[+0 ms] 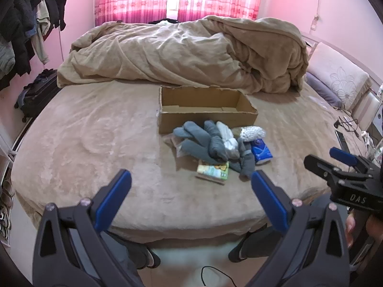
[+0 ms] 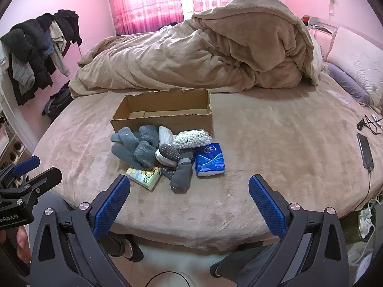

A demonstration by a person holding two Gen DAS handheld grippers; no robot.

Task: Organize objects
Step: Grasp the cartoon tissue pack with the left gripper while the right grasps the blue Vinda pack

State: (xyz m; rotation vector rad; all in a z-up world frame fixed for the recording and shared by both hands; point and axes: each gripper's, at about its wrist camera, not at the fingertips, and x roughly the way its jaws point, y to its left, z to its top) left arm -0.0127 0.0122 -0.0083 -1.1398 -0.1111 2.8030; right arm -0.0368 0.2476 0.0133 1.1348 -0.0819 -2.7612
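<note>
Beige plush covers the bed (image 2: 275, 143), with a rumpled tan duvet (image 2: 191, 55) heaped along its far side. Cardboard box (image 2: 165, 112), open-topped and holding nothing visible, sits mid-bed just near of the duvet. Touching the box's near wall lies a pile: grey socks (image 2: 136, 146) at left, a white sock (image 2: 165, 134) between them and a bag of white cotton balls (image 2: 191, 138), and dark grip-dotted socks (image 2: 180, 167) at the near edge. Blue tissue pack (image 2: 209, 159) lies just right of the pile; a yellow-green tissue pack (image 2: 144, 174) is partly under the grey socks at the near left. A phone (image 2: 365, 150) on a cable rests at the bed's far right edge. Left tool (image 1: 191, 189), blue pads spread wide, holding nothing, near the bed's near edge. Right tool (image 2: 189, 191), likewise wide apart and holding nothing, beside the left one; both are well short of the pile
</note>
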